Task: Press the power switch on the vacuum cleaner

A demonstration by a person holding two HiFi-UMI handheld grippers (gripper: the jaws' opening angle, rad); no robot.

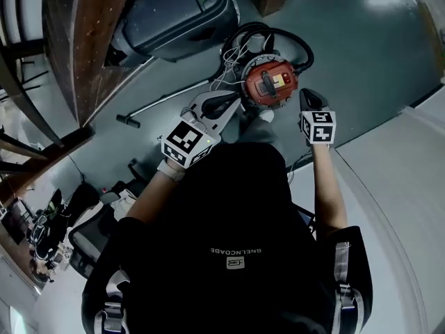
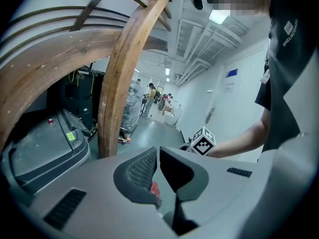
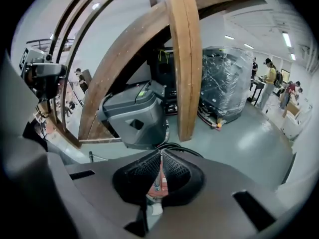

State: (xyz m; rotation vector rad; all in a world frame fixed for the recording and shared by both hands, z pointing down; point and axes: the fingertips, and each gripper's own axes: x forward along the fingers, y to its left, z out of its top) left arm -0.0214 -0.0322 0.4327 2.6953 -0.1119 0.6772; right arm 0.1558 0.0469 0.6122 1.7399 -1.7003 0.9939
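Note:
The vacuum cleaner (image 1: pixel 271 83) is a round red canister with a black handle across its top, standing on the grey floor with a black hose (image 1: pixel 274 37) looped behind it. My left gripper (image 1: pixel 235 101) hangs shut just left of the canister, its tips close to the rim. To the canister's right, a small gap away, my right gripper (image 1: pixel 306 96) is also shut. In the left gripper view the jaws meet at the left gripper (image 2: pixel 158 149), a red sliver of vacuum cleaner (image 2: pixel 154 188) showing below them. The right gripper (image 3: pixel 160 153) shows the red vacuum cleaner (image 3: pixel 158 185) likewise. I cannot make out the switch.
A big dark grey floor machine (image 1: pixel 174 12) stands beyond the vacuum, under curved wooden beams (image 1: pixel 83 40). A metal wand (image 1: pixel 163 103) lies on the floor to the left. A pale raised surface (image 1: pixel 403 186) borders the right. People stand far down the hall (image 2: pixel 149 96).

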